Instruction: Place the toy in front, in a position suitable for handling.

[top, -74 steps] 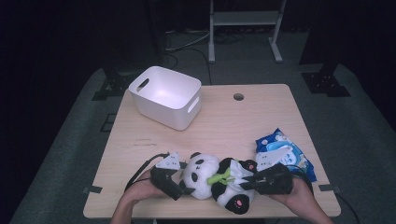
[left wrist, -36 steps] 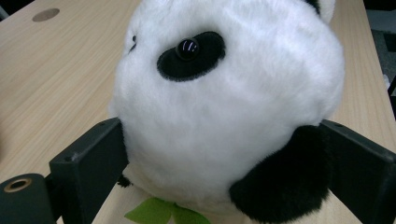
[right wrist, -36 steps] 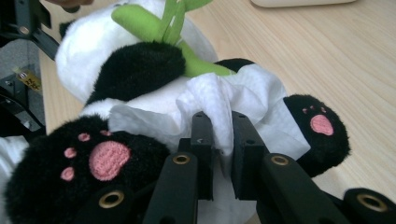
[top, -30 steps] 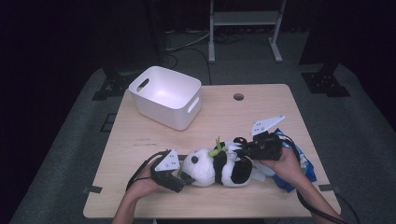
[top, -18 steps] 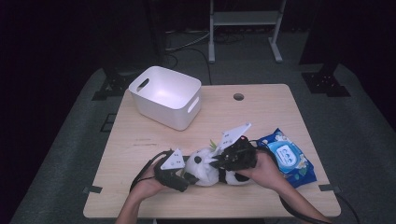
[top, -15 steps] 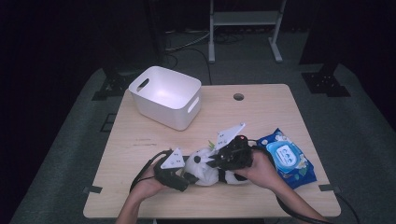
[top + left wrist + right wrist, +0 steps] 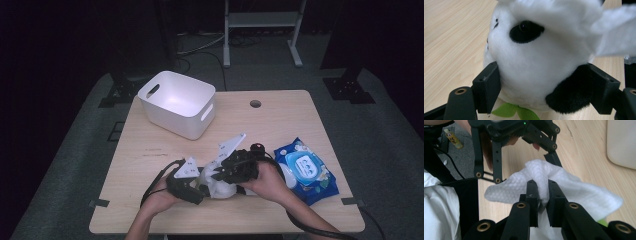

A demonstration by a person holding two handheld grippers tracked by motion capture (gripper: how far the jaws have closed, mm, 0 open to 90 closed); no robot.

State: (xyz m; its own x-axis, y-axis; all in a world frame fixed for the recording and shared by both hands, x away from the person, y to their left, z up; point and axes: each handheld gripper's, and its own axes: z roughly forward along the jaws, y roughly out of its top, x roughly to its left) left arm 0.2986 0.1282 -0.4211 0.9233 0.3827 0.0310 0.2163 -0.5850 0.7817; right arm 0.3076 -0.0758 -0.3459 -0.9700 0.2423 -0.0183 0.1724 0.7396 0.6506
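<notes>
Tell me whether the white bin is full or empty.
Empty: the high view looks into the white bin and shows only its bare white inside.

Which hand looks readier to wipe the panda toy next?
Probably the right: the right gripper pinches a white wet wipe over the toy, while the left gripper clamps the plush panda's head, steadying it.

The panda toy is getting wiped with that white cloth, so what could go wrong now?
The left gripper only squeezes the panda toy's soft head, so rubbing might tug it loose. The wet wipe is pinched by a small fold in the right gripper and could slip out.
</notes>
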